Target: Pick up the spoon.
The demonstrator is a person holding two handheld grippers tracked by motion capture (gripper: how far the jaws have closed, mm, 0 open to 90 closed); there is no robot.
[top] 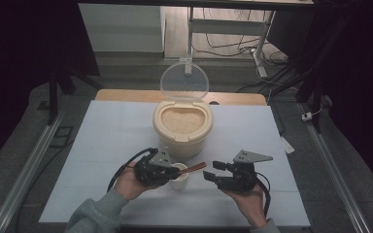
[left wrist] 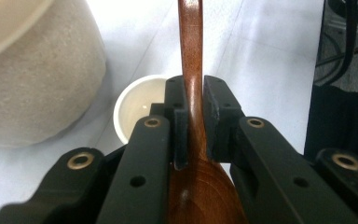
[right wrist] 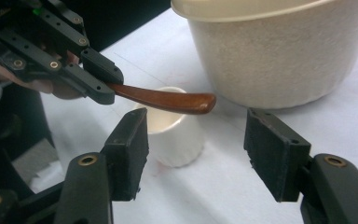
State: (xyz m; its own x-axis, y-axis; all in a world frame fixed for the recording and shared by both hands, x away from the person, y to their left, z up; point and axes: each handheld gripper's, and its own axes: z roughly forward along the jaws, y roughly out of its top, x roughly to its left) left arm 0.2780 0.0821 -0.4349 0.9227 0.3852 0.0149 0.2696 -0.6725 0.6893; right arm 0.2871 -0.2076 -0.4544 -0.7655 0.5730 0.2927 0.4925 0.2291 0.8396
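While the left claw (top: 167,171) was clamped on the brown wooden spoon (top: 193,168), its two pads pressed on the thin neck of the spoon from both sides, as the left gripper view showed clearly. In that view the spoon (left wrist: 190,60) ran straight up between the black jaws, its bowl end lay low between the arms of the claw, and the small white cup (left wrist: 137,105) stood behind the jaws, partly hidden by them. In the high view the handle of the spoon pointed to the right, over the cup (top: 178,177), and the cup stood on the pale bench (top: 111,141) just in front of the big cream container (top: 183,127). This container was filled with something pale and grainy (rice, as it seemed), and its clear round lid (top: 184,81) stood upright at the back of it. The right claw (top: 212,171) was apart, with nothing between its pads, and it stood near the free end of the handle without touching it. In the right gripper view the handle (right wrist: 168,100) passed over the cup (right wrist: 175,135), beyond the wide jaws, and the left claw (right wrist: 100,86) gripped its far end, with the container (right wrist: 279,56) behind.
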